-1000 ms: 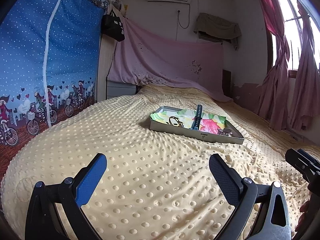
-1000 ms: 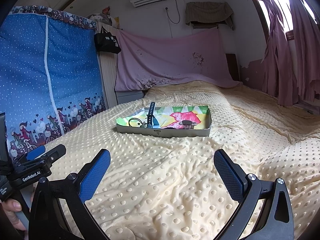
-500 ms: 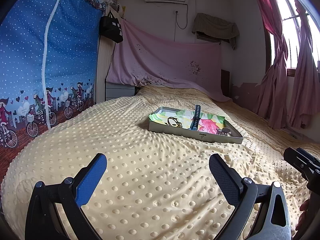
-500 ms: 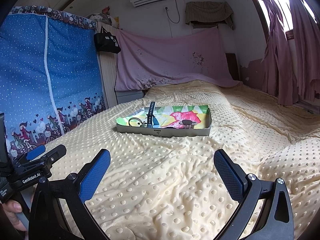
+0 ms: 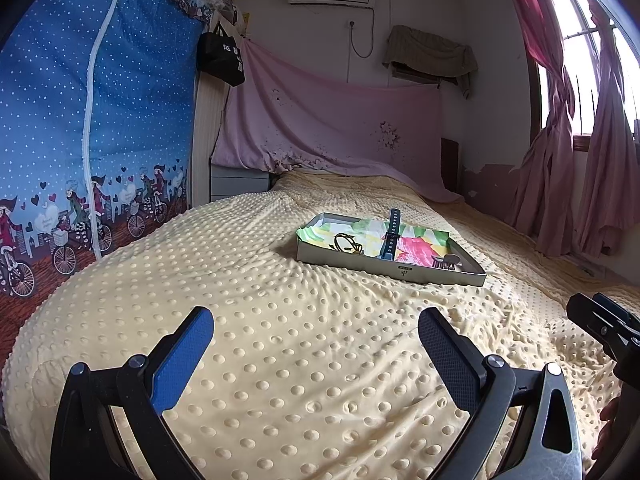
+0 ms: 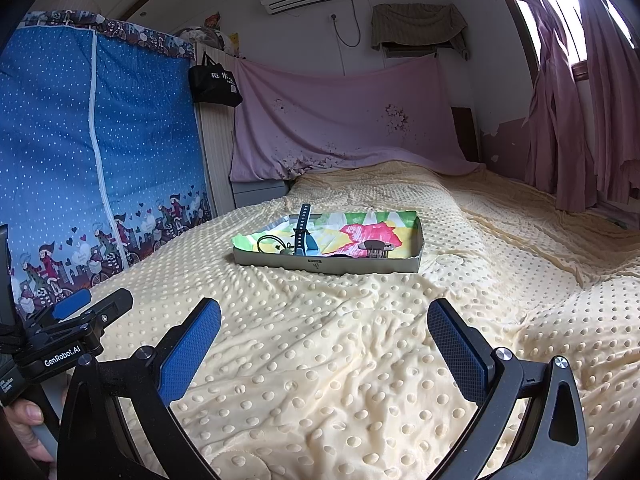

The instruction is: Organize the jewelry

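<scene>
Both tools idle above the pale yellow dotted bedspread: left gripper and right gripper each have blue-padded jaws spread wide with nothing between them. Well ahead on the bed sits a shallow grey rectangular tray lined with bright floral paper. Inside it lie a dark blue watch strap propped over the far rim, a thin dark looped cord just left of it, and a brown claw hair clip toward the right end.

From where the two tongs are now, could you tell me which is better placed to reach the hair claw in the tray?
Right, probably. The hair claw lies at the tray's right end, nearer the open right tongs. The left tongs, also open, face the bracelet end.
</scene>
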